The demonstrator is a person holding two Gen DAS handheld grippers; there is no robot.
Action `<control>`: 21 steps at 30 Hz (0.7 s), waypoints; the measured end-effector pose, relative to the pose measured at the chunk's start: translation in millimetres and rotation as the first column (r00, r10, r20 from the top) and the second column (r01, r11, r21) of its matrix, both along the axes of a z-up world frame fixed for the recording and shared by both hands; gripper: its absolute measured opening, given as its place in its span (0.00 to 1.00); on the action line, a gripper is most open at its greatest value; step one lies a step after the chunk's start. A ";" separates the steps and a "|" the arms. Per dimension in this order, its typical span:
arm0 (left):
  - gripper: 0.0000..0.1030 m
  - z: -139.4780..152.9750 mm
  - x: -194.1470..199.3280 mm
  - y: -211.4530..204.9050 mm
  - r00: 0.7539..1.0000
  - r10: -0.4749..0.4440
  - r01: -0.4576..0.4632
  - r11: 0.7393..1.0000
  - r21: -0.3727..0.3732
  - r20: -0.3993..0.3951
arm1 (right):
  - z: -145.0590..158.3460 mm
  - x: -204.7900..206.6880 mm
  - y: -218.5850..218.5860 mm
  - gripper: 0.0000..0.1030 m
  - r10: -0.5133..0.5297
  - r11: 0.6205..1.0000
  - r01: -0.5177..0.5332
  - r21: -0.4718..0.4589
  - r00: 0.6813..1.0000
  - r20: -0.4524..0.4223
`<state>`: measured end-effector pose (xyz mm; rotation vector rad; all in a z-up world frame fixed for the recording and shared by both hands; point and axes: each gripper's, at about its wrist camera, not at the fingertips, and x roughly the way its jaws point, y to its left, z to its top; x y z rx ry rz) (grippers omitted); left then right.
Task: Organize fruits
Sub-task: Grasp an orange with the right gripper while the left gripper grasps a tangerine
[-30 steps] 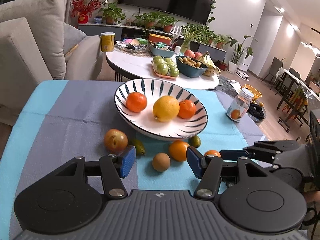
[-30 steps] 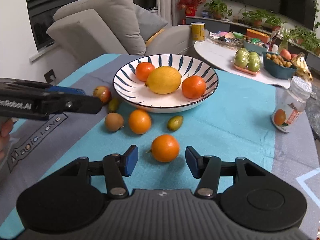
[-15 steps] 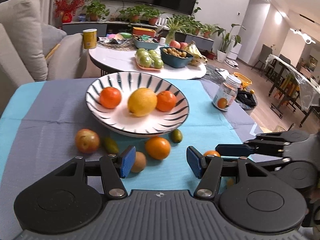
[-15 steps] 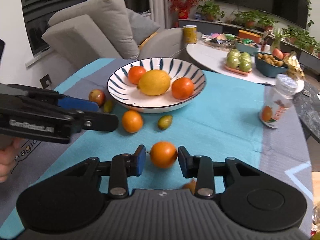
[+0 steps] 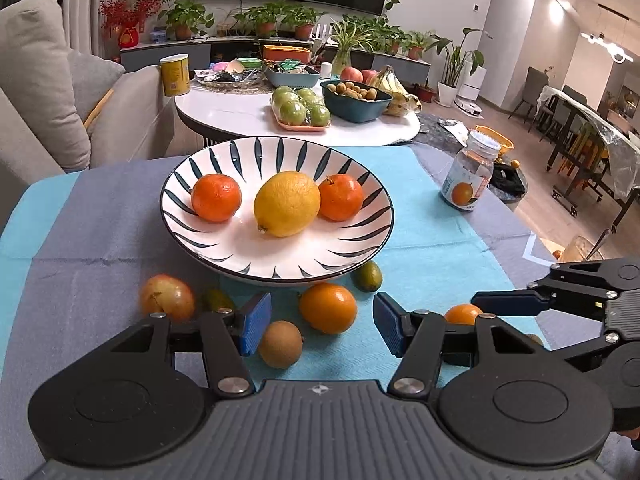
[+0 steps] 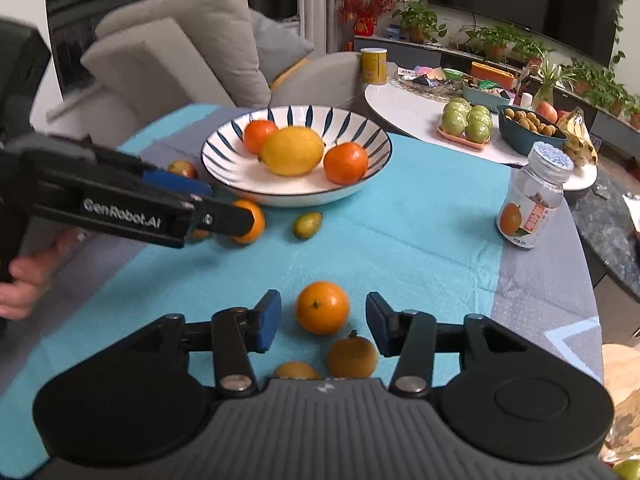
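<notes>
an orange [image 6: 322, 307] lies on the blue cloth [image 6: 400, 236] between the pads of the right gripper [image 6: 322, 322]; its jaws stand wide, with a gap on each side of the fruit, touching nothing. just nearer than that orange lie two duller orange-brown fruits [image 6: 352, 357], one partly hidden by the gripper body.

the striped bowl [image 5: 360, 240] sits further back on the cloth and holds a lemon [image 5: 287, 203] in the middle with a tangerine [image 5: 216, 197] on its left and a second tangerine [image 5: 341, 196] on its right, both touching or nearly touching the lemon.

in front of the bowl, in the left wrist view, a second orange [image 5: 328, 307] lies between the pads of the left gripper [image 5: 322, 323] but beyond their tips; its jaws are also wide and hold nothing. a brown kiwi [image 5: 280, 344] sits just beside that orange, close to the left pad. a reddish apple [image 5: 167, 298] lies further left, with a small dark green fruit [image 5: 217, 300] between it and the kiwi, partly behind the finger. a small green kumquat [image 5: 367, 276] rests against the bowl's front edge on the right.

a jar [image 6: 530, 196] with an orange label stands upright near the cloth's right edge, well apart from the fruit. behind, a white table [image 5: 240, 116] carries green apples [image 5: 304, 108], a dark bowl of small fruit, bananas [image 5: 394, 90] and a yellow can [image 5: 175, 75]. a grey sofa [image 6: 180, 60] stands on the left.
</notes>
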<state>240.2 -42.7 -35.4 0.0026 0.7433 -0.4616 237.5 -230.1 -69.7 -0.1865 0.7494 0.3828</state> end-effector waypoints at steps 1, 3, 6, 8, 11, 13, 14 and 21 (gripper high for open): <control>0.52 -0.6 0.4 -0.8 1.000 -0.002 0.002 1.000 0.002 -0.002 | -1.6 1.5 0.3 0.69 0.006 1.000 -0.006 0.003 1.000 -0.002; 0.52 -2.3 1.7 -2.3 1.000 -0.006 0.006 1.000 0.007 -0.008 | -3.3 4.2 -0.1 0.69 0.011 1.000 -0.011 0.018 1.000 -0.005; 0.52 -4.2 3.1 -4.3 1.000 -0.009 0.009 1.000 0.015 -0.009 | -5.2 8.6 -1.3 0.68 0.004 1.000 -0.004 0.023 1.000 -0.021; 0.51 -4.9 3.8 -5.6 1.000 -0.012 0.012 1.000 0.019 -0.006 | -7.3 9.3 -1.6 0.66 -0.007 1.000 0.008 0.018 1.000 -0.023; 0.48 -5.4 5.1 -5.9 1.000 -0.013 0.013 1.000 0.019 -0.003 | -6.7 7.0 -3.5 0.66 -0.013 1.000 0.014 0.026 1.000 -0.024; 0.43 -6.6 7.2 -5.5 1.000 -0.014 0.014 1.000 0.011 -0.012 | -5.5 5.2 -5.3 0.66 -0.018 0.999 0.019 0.040 0.999 -0.028; 0.39 -8.3 9.1 -4.8 1.000 -0.016 0.016 1.000 -0.001 -0.024 | -4.8 4.6 -6.1 0.66 -0.020 0.999 0.021 0.044 0.999 -0.028; 0.33 -13.8 11.5 -1.0 0.999 -0.008 0.006 0.999 -0.041 -0.039 | 0.1 0.6 -8.8 0.66 -0.029 0.998 0.030 0.053 0.999 -0.016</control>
